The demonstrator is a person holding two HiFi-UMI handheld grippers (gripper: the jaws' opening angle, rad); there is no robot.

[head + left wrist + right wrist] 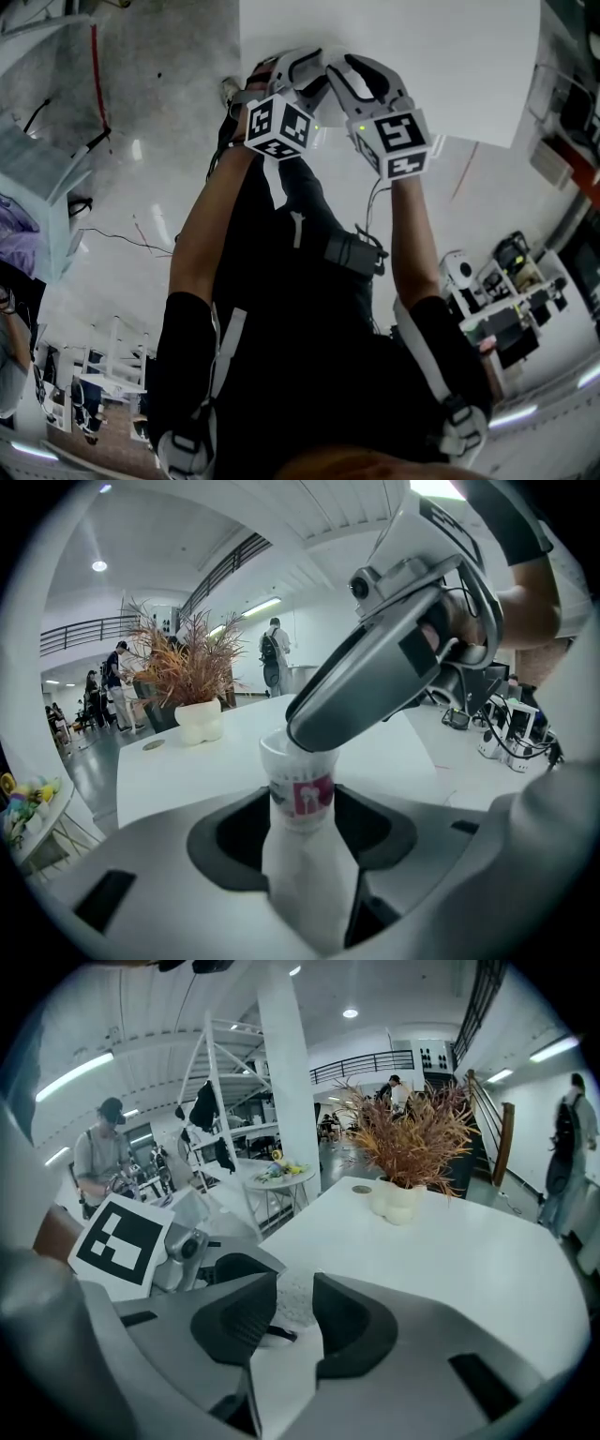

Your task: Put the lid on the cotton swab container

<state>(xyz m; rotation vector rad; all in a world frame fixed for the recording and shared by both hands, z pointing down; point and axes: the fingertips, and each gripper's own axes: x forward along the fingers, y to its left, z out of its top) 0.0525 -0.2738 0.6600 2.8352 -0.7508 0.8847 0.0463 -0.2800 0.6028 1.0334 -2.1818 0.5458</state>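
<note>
container (pixel 298 794) in left tongs (pixel 300 813) | lid (pixel 294 1307) in right tongs (pixel 292 1288), over container | plant (pixel 192 672) on table (pixel 178 771) behind

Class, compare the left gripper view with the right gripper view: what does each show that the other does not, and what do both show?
Left gripper view only: the labelled cotton swab container gripped between the left gripper's jaws, the right gripper at its top. Right gripper view only: a white dotted piece, probably the lid, between its jaws, and the left gripper's marker cube. Both: the potted dried plant on the white table.
</note>
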